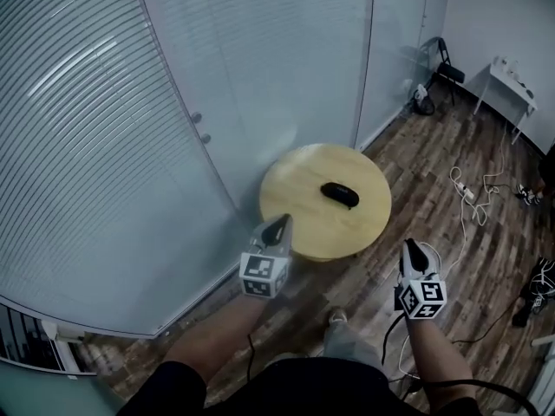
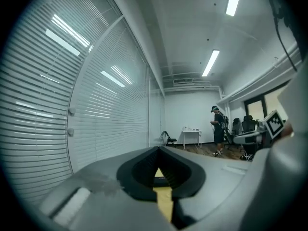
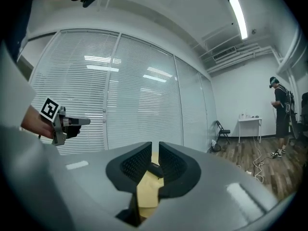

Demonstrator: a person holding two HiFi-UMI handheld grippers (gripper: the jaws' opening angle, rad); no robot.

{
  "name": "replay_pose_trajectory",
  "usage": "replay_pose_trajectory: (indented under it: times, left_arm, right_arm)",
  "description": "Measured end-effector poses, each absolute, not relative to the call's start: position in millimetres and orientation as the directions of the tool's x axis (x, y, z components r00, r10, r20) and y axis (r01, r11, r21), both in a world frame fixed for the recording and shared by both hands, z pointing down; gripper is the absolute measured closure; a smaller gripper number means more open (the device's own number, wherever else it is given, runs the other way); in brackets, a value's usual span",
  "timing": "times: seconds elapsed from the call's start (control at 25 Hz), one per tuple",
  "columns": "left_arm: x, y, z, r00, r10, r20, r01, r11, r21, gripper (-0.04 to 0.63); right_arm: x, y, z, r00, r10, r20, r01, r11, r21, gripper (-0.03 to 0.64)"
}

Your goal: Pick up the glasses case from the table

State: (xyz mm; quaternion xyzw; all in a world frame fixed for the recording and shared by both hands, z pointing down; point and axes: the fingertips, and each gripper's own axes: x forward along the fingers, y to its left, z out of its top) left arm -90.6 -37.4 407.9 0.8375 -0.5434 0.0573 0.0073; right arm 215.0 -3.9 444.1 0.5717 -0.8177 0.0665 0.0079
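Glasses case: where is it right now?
In the head view the glasses case lies on the round wooden table, near its centre, beyond the left gripper and right gripper.

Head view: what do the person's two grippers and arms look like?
Left gripper and right gripper each carry dark tongs and a white cube with black square markers. Dark short sleeves; a black cable runs along the right forearm.
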Motion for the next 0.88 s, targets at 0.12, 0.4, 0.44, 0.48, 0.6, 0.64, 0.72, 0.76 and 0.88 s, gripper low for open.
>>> replay_pose_trajectory:
  times: [0.12,0.4,0.44,0.48,0.6,0.64,0.72,0.76,0.88]
  left_arm:
    - [-90,-69,405,0.363,-0.925,0.112,-0.928,-0.369,-0.04,0.592]
    - [-94,-138,425,0.234,-0.962,0.139,-0.971,-0.239,-0.022,0.592]
    - [-94,-147,432,0.226,-0.964,0.14,-0.972,-0.232,-0.027,0.592]
    - [-94,-157,436,0.222,-0.965,0.139,-0.973,-0.229,-0.036,0.592]
    - [-91,-176,427,0.203,-0.971,0.124,-0.974,-0.213,-0.071,0.592]
    - [-92,-181,421,0.186,-0.975,0.119,-0.978,-0.196,-0.076,0.592]
    - [-100,-189,414,0.144,-0.982,0.119,-0.986,-0.153,-0.068,0.592]
    - [-106,-193,415,0.128,-0.984,0.125,-0.988,-0.137,-0.064,0.592]
    - [-116,-209,427,0.123,-0.981,0.151,-0.987,-0.136,-0.082,0.592]
  right_arm:
    - [215,-46,446,-0.376,-0.921,0.099,-0.924,0.364,-0.116,0.571]
    - [217,-144,459,-0.461,-0.881,0.106,-0.884,0.447,-0.134,0.571]
    - [216,-159,466,-0.474,-0.874,0.108,-0.878,0.46,-0.131,0.571]
    - [213,-173,470,-0.486,-0.867,0.111,-0.872,0.472,-0.131,0.571]
    - [209,-207,469,-0.52,-0.847,0.114,-0.853,0.505,-0.133,0.571]
    - [209,-216,466,-0.528,-0.841,0.116,-0.848,0.514,-0.132,0.571]
    - [203,-232,466,-0.541,-0.832,0.126,-0.84,0.526,-0.133,0.571]
    - [198,-239,468,-0.548,-0.827,0.13,-0.836,0.532,-0.134,0.571]
    - [183,-261,472,-0.56,-0.818,0.13,-0.828,0.548,-0.12,0.571]
